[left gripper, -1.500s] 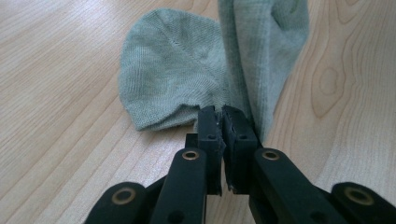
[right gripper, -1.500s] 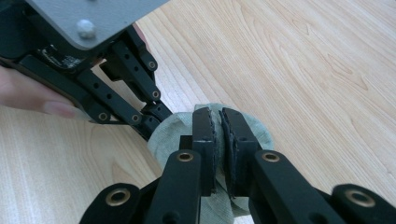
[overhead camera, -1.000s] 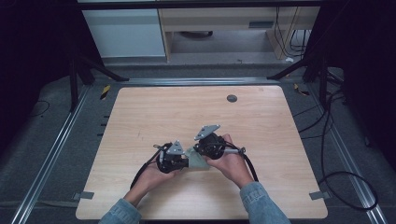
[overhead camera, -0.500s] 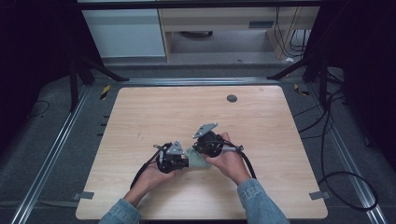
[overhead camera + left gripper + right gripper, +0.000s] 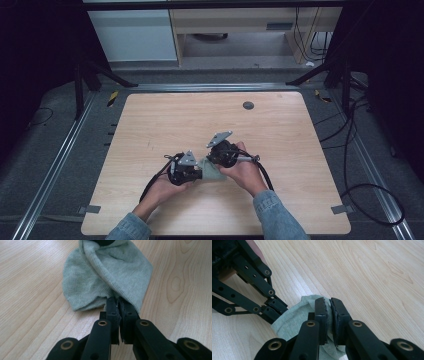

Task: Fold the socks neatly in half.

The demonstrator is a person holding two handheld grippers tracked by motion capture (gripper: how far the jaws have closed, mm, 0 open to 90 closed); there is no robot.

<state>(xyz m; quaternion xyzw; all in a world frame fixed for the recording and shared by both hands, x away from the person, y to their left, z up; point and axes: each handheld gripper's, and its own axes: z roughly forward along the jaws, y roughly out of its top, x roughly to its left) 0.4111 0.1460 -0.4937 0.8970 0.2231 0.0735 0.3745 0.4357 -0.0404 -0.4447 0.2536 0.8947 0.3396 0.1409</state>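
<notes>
Pale wood counter [image 5: 300, 165], dark floor and cabling around it. Small grey-green cloth [image 5: 105, 275] lies near the counter's front middle, bunched between both tongs. Left tongs [image 5: 118, 305] clenched on its edge; right tongs [image 5: 329, 305] clenched on the opposite part. Dark round disc [image 5: 248, 105] sits well apart toward the far edge.

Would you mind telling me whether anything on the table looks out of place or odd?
Only the green cloth: it is bunched and twisted rather than flat, pinched by the left gripper and the right gripper at opposite ends. The table looks unmarked.
</notes>
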